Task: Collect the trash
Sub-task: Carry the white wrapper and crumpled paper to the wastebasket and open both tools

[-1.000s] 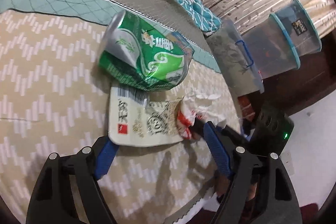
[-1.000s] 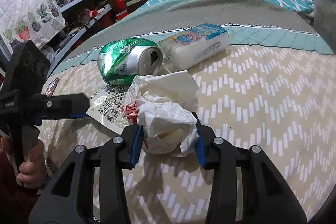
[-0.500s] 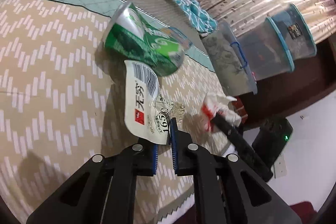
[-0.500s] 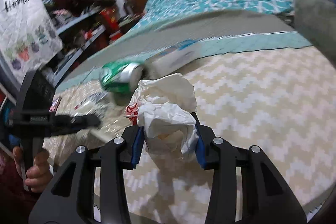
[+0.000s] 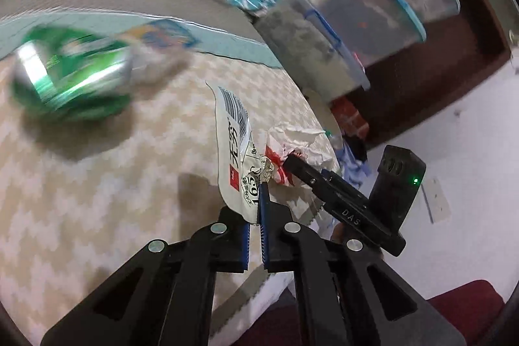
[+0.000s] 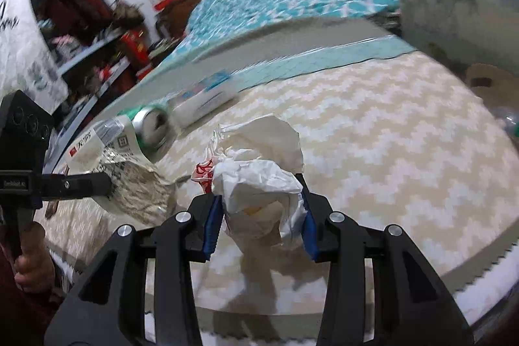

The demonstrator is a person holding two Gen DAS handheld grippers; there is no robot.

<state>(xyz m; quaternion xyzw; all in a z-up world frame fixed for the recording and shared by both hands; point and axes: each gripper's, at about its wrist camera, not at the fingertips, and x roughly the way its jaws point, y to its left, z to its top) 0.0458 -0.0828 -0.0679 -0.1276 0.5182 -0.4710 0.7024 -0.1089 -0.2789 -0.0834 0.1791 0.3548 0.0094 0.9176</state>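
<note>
Your left gripper (image 5: 256,211) is pinched on the lower edge of the flat white wrapper (image 5: 235,158), its blue pads pressed together with the foil caught between them. The wrapper stands up from the jaws, clear of the zigzag bedspread (image 5: 97,200), with its barcode end uppermost. From the right wrist view, the same wrapper (image 6: 129,180) hangs crumpled from the left gripper (image 6: 107,184), and your left hand (image 6: 30,268) grips the handle at the picture's lower left edge.

Your right gripper (image 6: 259,222) is clamped on the wad of crumpled white paper (image 6: 259,180), one blue pad on each side of it. The wad bulges above the jaws and shows a patch of red print on its left. In the left wrist view it (image 5: 296,138) sits just right of the wrapper, at the tip of the right gripper (image 5: 292,162).

The green can (image 5: 68,77) lies on its side on the bedspread, blurred, well left of the wrapper. A tissue pack (image 6: 204,99) lies just behind it, near the teal border. Clear storage bins (image 5: 382,12) stand beyond the bed's corner.
</note>
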